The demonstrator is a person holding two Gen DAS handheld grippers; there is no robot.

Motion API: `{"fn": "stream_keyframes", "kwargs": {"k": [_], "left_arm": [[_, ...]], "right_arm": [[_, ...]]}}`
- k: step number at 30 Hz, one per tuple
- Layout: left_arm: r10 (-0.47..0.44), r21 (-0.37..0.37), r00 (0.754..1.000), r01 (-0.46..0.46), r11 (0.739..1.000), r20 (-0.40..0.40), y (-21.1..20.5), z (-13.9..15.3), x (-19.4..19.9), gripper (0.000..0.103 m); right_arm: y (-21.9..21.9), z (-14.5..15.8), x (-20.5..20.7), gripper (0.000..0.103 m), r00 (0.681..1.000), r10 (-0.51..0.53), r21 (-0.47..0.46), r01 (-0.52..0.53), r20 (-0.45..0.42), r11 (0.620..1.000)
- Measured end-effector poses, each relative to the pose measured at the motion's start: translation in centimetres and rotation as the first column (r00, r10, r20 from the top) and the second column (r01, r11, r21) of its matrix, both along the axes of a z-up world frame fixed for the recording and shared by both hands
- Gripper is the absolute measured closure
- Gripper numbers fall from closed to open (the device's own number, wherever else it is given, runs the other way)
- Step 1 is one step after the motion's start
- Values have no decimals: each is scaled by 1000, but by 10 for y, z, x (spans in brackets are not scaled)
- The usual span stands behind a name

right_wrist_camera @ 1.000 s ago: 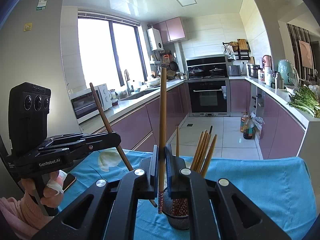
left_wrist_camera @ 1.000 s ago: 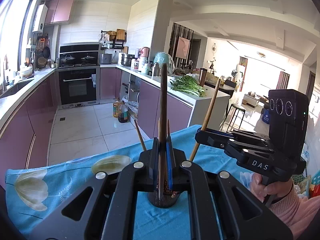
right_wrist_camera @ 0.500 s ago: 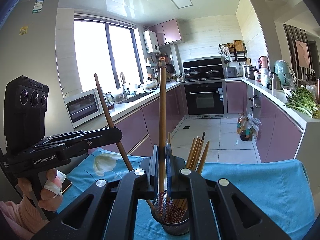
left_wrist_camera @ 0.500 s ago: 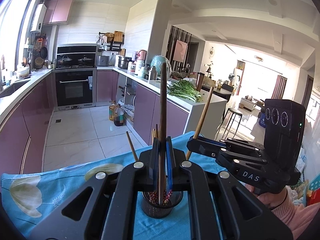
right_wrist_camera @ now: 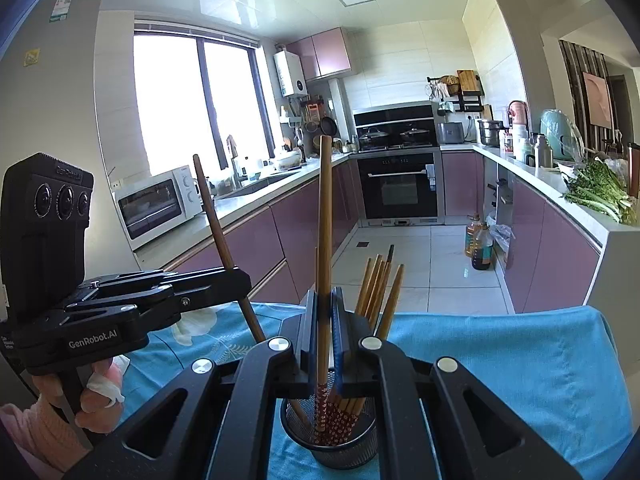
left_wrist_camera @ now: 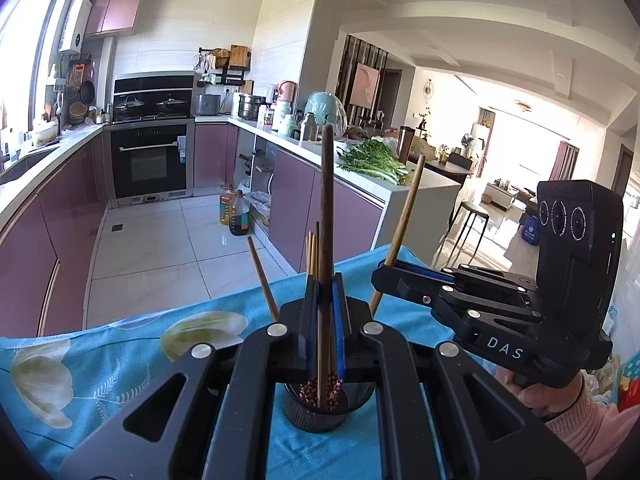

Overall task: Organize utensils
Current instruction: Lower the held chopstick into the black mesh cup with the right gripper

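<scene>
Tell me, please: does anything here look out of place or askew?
Nothing stands out. Each gripper, left and right, is shut on one chopstick, dark and light, with the lower ends in the mesh cup among the other chopsticks. The cup stands upright on the blue cloth; nothing is spilled.

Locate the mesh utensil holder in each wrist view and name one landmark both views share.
Left wrist view: the mesh utensil holder sits bottom centre on the blue tablecloth, mostly hidden behind the left tool.
Right wrist view: it sits bottom centre, just below the right tool, with chopsticks standing in it.
Shared landmark: the black built-in oven.
</scene>
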State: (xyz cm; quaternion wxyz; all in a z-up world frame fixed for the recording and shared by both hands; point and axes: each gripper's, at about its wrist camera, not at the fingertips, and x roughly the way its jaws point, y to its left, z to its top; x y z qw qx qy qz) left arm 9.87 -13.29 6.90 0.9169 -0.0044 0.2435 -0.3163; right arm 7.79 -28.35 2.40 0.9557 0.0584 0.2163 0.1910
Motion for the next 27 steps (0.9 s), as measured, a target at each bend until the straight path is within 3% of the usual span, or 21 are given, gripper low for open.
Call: {"fn": "stream_keyframes", "kwargs": {"k": [27], "left_arm": [[-31,77,994,39,996,-100,-17,-35,23,95]], "right_arm": [[3,-34,12,97,994,-2,-20,0,-113,1000]]}}
